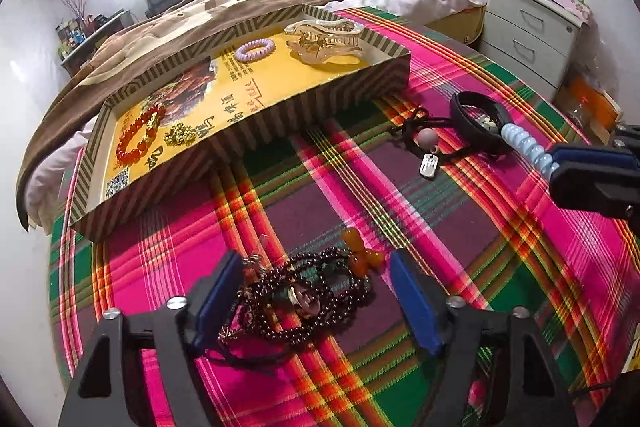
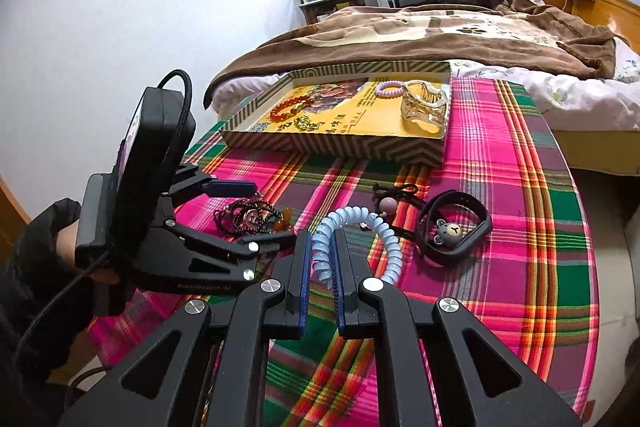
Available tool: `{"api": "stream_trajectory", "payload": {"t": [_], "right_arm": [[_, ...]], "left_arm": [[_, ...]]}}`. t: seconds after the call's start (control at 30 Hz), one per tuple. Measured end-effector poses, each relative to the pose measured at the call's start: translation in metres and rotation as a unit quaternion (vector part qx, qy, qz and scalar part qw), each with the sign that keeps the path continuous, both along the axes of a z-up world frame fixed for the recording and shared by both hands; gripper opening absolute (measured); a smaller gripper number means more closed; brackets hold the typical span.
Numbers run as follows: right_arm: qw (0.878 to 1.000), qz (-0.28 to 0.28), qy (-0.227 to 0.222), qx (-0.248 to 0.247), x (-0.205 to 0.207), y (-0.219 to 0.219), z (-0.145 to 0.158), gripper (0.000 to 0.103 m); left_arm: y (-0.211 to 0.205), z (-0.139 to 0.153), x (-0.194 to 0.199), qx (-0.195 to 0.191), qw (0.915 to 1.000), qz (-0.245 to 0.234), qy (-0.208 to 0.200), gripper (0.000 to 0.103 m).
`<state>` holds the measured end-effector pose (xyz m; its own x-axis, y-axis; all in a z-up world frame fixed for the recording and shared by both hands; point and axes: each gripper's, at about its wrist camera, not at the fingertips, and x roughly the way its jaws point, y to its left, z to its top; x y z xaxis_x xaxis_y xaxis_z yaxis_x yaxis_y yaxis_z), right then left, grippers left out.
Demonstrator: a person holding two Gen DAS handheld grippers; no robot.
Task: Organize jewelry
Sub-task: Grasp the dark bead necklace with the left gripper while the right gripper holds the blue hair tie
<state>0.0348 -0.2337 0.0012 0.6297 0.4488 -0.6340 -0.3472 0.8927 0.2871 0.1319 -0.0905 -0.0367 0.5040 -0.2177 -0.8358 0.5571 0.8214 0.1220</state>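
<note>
Dark bead bracelet (image 1: 304, 299) is straddled by the half-open left tool (image 1: 320, 303) at the tabletop's (image 1: 460, 227) near edge; right tool (image 2: 322, 267), clamped on the blue coil tie (image 2: 360, 239), is farther off.

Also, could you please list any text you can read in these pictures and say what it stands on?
"GenRobot.ai": faint, on the black body of the left claw.
Chinese print on the tray yellow base: too distorted to read.
QR code in the tray: no readable text.
Metal tag engraving: too small to read.
</note>
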Motion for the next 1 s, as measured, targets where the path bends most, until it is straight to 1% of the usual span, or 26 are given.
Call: {"api": "stream_trajectory", "payload": {"t": [0.03, 0.07, 0.13, 0.27, 0.3, 0.33, 0.37, 0.43, 0.53, 0.7, 0.93, 1.0], "right_arm": [[1.000, 0.000, 0.000, 0.000, 0.000, 0.000, 0.000, 0.010], [1.000, 0.000, 0.000, 0.000, 0.000, 0.000, 0.000, 0.010], [1.000, -0.001, 0.000, 0.001, -0.001, 0.000, 0.000, 0.010], [1.000, -0.003, -0.001, 0.002, -0.001, -0.001, 0.000, 0.010], [1.000, -0.004, -0.001, 0.001, -0.001, -0.001, 0.000, 0.010], [1.000, -0.005, -0.001, 0.001, -0.002, -0.001, 0.000, 0.010], [1.000, -0.005, -0.001, 0.001, -0.002, -0.002, 0.001, 0.010], [1.000, -0.005, -0.002, 0.001, -0.003, -0.001, 0.002, 0.010], [1.000, -0.005, -0.003, 0.002, -0.004, -0.001, 0.003, 0.010], [1.000, -0.003, -0.005, 0.002, -0.007, 0.002, 0.005, 0.010], [1.000, -0.005, -0.015, 0.001, -0.010, 0.002, 0.012, 0.010], [1.000, -0.006, -0.017, 0.000, -0.010, 0.002, 0.014, 0.010]], "left_arm": [[-0.001, 0.000, 0.000, 0.002, 1.0000, -0.003, -0.002, 0.059], [-0.002, 0.001, 0.000, 0.004, 1.0000, -0.006, -0.002, 0.055], [-0.004, 0.001, -0.001, 0.005, 0.9999, -0.013, 0.000, 0.036], [-0.003, 0.002, -0.001, 0.001, 1.0000, -0.007, -0.003, 0.023], [-0.001, 0.005, -0.002, -0.004, 1.0000, -0.004, -0.003, 0.018], [0.000, 0.007, -0.002, -0.010, 0.9999, -0.002, -0.004, 0.009], [0.002, 0.010, -0.003, -0.016, 0.9998, 0.001, -0.006, 0.008], [0.007, 0.017, -0.003, -0.029, 0.9995, 0.008, -0.012, 0.008], [0.018, 0.030, -0.005, -0.063, 0.9977, 0.020, -0.017, 0.008], [0.035, 0.049, -0.009, -0.105, 0.9936, 0.034, -0.025, 0.008], [0.053, 0.071, -0.015, -0.144, 0.9878, 0.046, -0.039, 0.007], [0.055, 0.078, -0.017, -0.145, 0.9869, 0.050, -0.050, 0.008]]}}
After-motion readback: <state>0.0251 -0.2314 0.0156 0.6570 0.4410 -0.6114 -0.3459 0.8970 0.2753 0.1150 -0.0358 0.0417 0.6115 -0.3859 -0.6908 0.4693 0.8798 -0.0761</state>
